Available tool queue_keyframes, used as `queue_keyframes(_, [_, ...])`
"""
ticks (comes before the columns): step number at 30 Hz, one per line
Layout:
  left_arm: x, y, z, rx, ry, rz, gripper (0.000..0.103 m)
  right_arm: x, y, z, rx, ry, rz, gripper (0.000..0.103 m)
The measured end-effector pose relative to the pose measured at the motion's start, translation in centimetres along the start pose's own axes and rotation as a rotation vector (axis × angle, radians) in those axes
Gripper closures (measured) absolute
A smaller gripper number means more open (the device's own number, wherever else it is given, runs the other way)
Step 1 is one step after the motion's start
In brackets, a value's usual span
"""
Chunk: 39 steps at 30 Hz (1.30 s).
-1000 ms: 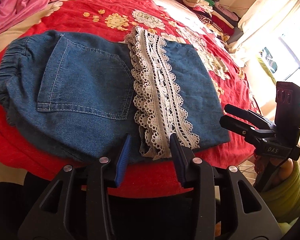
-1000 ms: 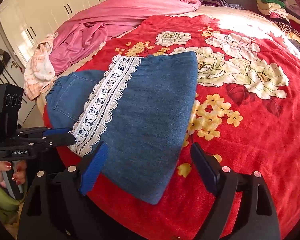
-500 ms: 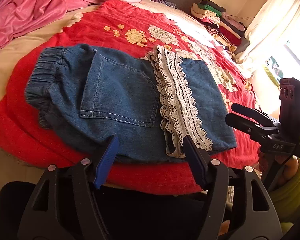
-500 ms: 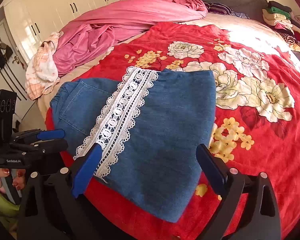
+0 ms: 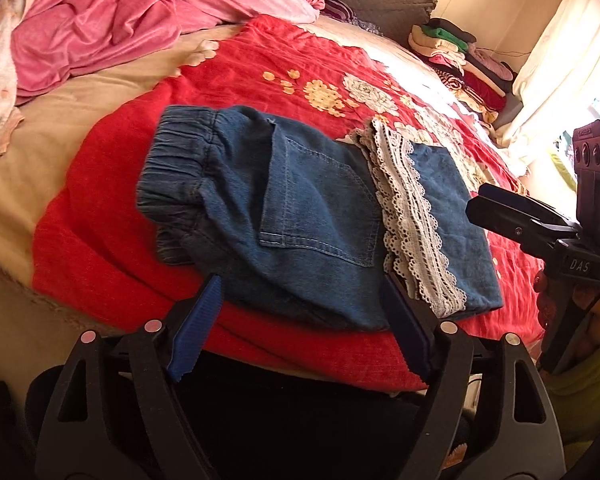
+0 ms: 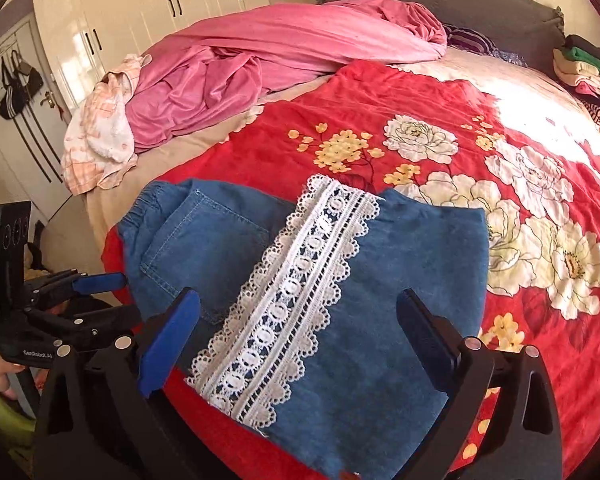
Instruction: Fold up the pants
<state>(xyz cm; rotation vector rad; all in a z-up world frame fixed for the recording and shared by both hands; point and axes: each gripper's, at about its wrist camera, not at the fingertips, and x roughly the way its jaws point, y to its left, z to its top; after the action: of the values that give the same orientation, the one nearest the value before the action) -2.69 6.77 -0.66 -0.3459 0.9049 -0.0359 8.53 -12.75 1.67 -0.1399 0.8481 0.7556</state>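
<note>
In the left wrist view, the folded blue denim pants with a white lace trim band (image 5: 320, 216) lie across the middle of the frame on the red floral bedspread (image 5: 100, 240), near its front edge. Their long axis runs from the gathered elastic waistband (image 5: 172, 164) at centre left to the plain folded end at right. The left gripper (image 5: 300, 320) sits at the bottom centre. Its jaws have just been opening and now stand wide with nothing between them; the blue pads frame the near edge of the denim without pressing on it. At the right edge the right gripper (image 5: 496, 210) appears from the side, held by a hand in a green sleeve (image 5: 572, 320), just off the lace end of the pants.

In the right wrist view, the pants (image 6: 300, 280) fill the lower centre, slanting from the waistband at middle left to the near corner at the bottom. The right gripper (image 6: 300, 340) has also just been opening; its jaws are spread very wide and empty, astride the lace band and plain denim. The left gripper (image 6: 100, 280) shows at lower left, beside the pocket end.

So each hand is nearest its own end: left by the waistband and pocket, right by the laced half. A further fold would probably bring one end over the other along that axis.

Only the left view shows the waistband's puckered, slightly lifted edge; only the right view shows the far right fold line lying flat, plus the white wardrobe (image 6: 140, 8) behind the pink blanket (image 6: 280, 52).
</note>
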Motion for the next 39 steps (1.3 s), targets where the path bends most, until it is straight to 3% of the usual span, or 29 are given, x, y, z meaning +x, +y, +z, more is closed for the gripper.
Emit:
queue_keyframes(7, [-0.4, 3.4, 0.4, -0.104, -0.022, 0.02, 0.027, 2.0, 2.5, 2.5, -0.07, 0.02, 0.035, 0.005])
queue_keyframes(15, [-0.7, 5.9, 1.0, -0.206, -0.051, -0.035, 0.027, 4.5, 5.6, 5.8, -0.16, 0.04, 0.088, 0.005])
queue_keyframes(20, [0.2, 6.2, 1.6, -0.227, -0.039, -0.107, 0.054, 6.2, 7.5, 8.1, -0.186, 0.061, 0.156, 0.005])
queue_keyframes(32, [1.4, 7.1, 1.4, -0.244, -0.021, -0.122, 0.057, 12.7, 12.7, 10.4, -0.354, 0.197, 0.228, 0.005])
queue_keyframes(39, [1.3, 7.5, 1.0, -0.257, -0.02, -0.132, 0.057, 17.2, 14.1, 9.9, -0.418, 0.307, 0.279, 0.006])
